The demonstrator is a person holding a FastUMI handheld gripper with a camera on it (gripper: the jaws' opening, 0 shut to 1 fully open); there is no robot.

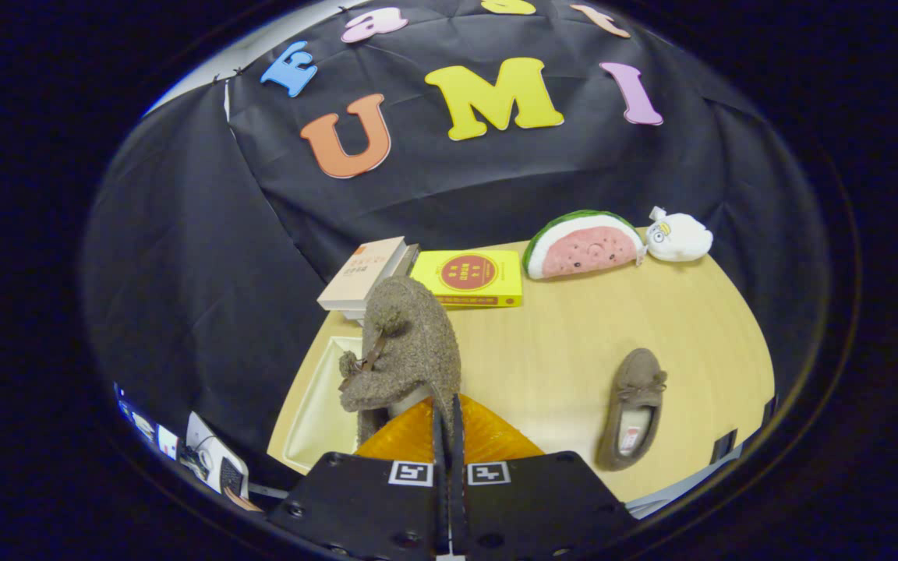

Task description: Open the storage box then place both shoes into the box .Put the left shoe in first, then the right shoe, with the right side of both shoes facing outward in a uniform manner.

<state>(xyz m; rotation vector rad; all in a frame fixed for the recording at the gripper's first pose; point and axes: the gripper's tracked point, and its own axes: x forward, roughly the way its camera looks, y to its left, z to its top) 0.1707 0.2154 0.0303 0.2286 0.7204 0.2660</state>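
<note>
My gripper [447,409] is shut on the thin rim of a brown fuzzy slipper [410,343], which stands lifted off the table with its toe pointing up and away. Its bow [363,365] faces left. Right under the fingers lies an orange ribbed panel [488,440] of the storage box. A cream tray-like part of the box [312,413] lies to the left, partly hidden by the slipper. The second brown slipper [634,407] lies flat on the wooden table [574,335], to the right of the fingers, opening up and toe pointing away.
Beyond the held slipper lie a stack of books [363,276] and a yellow book [471,278]. A watermelon plush [583,243] and a white plush toy [677,236] sit at the table's far right. The table's near edge runs just behind the second slipper.
</note>
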